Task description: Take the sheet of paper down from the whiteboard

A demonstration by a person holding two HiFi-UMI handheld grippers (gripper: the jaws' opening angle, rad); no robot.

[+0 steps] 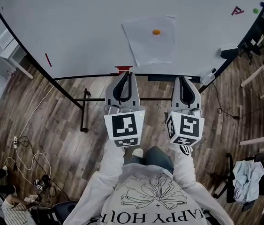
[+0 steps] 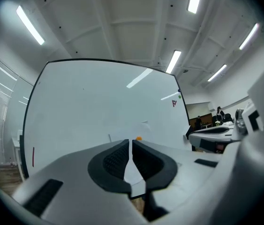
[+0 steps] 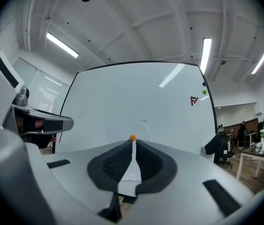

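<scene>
Both my grippers are held level and side by side in front of the whiteboard (image 1: pixel 75 22), neither touching it. My left gripper (image 1: pixel 128 75) has its jaws pressed together with nothing between the pads; only a thin sliver of board shows through the seam in the left gripper view. My right gripper (image 1: pixel 184 79) is the same – jaws together, empty. The sheet of paper (image 1: pixel 150 40) is on the board, flat against it, a little tilted, above and between my two grippers in the head view. A small orange magnet (image 1: pixel 156 32) pins it near its upper middle. In the right gripper view the magnet sits just above the tips of the closed jaws, almost in line with the seam; in the left gripper view it shows slightly right of the tips. Elsewhere on the board – a short red stroke (image 1: pixel 48 59) near the left edge, a red triangle mark (image 1: pixel 237 11) and a green dot (image 1: pixel 255 11) far right, well apart from the sheet. A small red object (image 1: pixel 124 69) lies at the board's lower edge, just beside my left jaws. Wood floor (image 1: pixel 42 121) below, with loose cables (image 1: pixel 26 146) to the left.
</scene>
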